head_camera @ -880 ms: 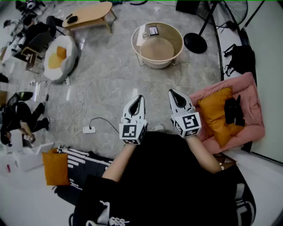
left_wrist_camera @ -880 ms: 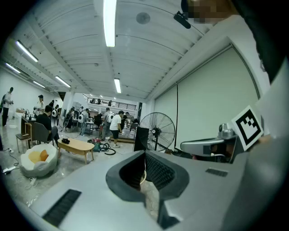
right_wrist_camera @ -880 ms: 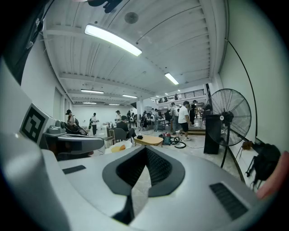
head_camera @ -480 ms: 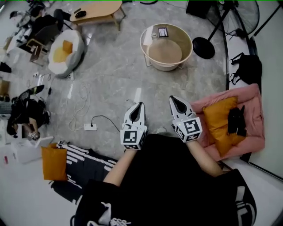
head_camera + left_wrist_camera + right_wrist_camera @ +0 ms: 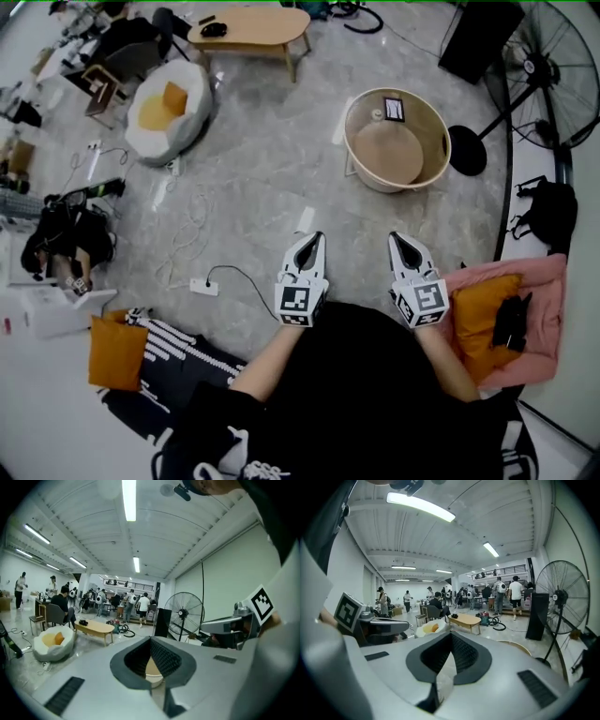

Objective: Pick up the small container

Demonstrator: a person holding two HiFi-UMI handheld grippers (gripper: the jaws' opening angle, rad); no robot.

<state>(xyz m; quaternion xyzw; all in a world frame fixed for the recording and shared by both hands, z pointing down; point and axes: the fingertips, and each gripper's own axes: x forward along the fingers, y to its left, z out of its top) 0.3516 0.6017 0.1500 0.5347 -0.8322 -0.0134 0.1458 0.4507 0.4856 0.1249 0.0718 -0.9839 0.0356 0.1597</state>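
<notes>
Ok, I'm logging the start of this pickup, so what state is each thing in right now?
left tool: shut, empty.
right tool: shut, empty.
small container: inside the round tub, untouched.
round tub: upright on the floor, open top.
fan: standing; cannot tell whether it is spinning.
orange pillow: lying on the pink cushion.
</notes>
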